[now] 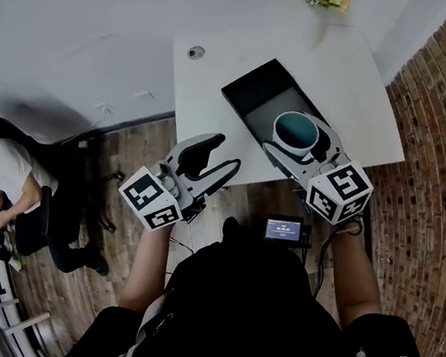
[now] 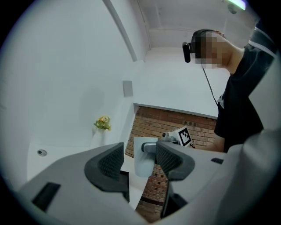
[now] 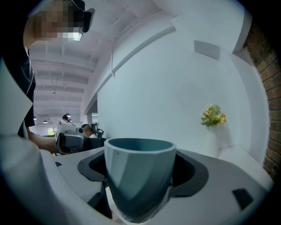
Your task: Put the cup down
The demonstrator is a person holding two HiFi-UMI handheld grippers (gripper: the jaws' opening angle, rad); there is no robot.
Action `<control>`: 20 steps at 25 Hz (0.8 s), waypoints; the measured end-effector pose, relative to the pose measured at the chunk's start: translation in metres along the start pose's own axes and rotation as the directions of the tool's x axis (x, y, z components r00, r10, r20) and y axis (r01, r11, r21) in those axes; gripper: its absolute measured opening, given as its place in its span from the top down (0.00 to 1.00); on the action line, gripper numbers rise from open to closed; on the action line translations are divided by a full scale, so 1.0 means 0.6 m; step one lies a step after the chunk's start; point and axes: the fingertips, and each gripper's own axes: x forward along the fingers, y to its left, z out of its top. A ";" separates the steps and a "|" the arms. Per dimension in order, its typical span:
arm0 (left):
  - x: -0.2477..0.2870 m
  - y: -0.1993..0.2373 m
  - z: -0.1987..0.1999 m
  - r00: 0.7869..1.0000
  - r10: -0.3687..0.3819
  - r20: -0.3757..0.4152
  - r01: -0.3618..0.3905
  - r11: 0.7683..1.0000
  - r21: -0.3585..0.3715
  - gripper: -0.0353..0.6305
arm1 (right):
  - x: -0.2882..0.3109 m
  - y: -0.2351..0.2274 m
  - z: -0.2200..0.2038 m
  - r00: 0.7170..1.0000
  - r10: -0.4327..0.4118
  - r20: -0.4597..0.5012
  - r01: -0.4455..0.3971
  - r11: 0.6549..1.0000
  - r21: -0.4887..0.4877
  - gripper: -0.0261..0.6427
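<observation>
Placement is the step in hand, as I judge it: the cup is off the bench, gripped in the right claw, whose two jaws press against its sides just below the rim. It stands upright, mouth up. From the head view it hangs over the black tray that lies on the bench near its front edge; how high above it, I cannot tell.

The left claw has its jaws apart with nothing between them, and it is held in front of the bench edge, well clear of the tray.

Containers: the cup's teal inside shows nothing in it in either the head view or the right gripper view. The tray's grey floor looks bare where it is not hidden behind the cup and claw.

The next move likely calls for lowering the cup straight down, keeping it level until its base meets a surface, and only then spreading the jaws. The cup narrows toward its foot, so letting go early or at a tilt could tip it.
</observation>
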 end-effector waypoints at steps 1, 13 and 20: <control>0.003 0.001 0.002 1.000 0.000 -0.002 0.000 1.000 0.002 0.59 | 0.011 -0.009 -0.003 1.000 -0.001 -0.005 0.001 1.000 0.001 0.36; 0.003 0.066 0.003 0.996 0.094 -0.005 -0.094 0.995 -0.030 0.59 | 0.206 -0.117 -0.046 0.997 0.053 -0.055 -0.056 0.998 -0.042 0.36; -0.012 0.105 -0.017 0.988 0.155 -0.017 -0.156 0.985 -0.071 0.59 | 0.323 -0.192 -0.103 0.998 0.036 -0.042 -0.034 0.998 0.046 0.36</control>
